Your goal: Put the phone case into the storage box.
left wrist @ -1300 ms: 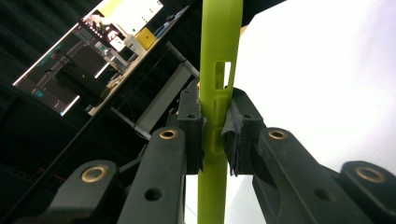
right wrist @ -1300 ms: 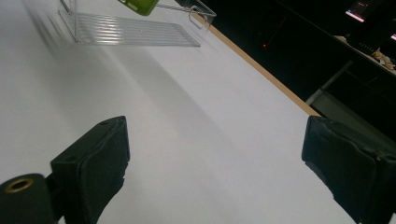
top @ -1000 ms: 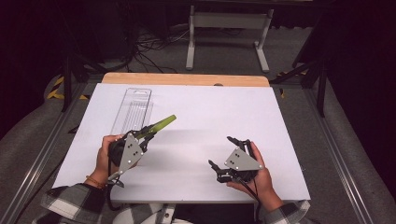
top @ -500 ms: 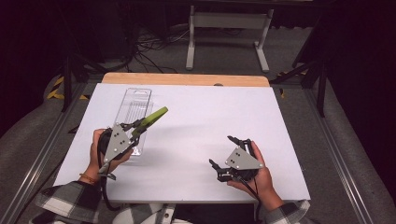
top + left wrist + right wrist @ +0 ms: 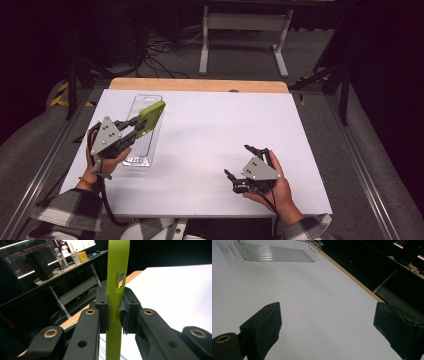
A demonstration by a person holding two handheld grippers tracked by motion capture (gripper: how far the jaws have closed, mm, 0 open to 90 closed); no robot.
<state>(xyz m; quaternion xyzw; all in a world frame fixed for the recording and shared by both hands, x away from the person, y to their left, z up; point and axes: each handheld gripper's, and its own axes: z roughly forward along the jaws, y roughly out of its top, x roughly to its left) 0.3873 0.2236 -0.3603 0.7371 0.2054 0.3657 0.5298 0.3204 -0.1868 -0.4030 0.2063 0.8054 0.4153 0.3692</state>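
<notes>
We are looking along the left gripper (image 5: 115, 315), whose two black jaws are rising from the bottom edge and pressing their pads (image 5: 102, 307) against a flat lime-green case (image 5: 117, 277). The case is standing edge-on between them, running upright from the bottom edge past the top, with a narrow slot cut in its side just above the pads. At right the white table (image 5: 175, 290) is showing with its wooden edge (image 5: 130, 277); at left a shelf with monitors (image 5: 30, 255) is lying in shadow.

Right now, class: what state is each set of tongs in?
Left tongs: closed on the green phone case.
Right tongs: open, nothing between them.
</notes>
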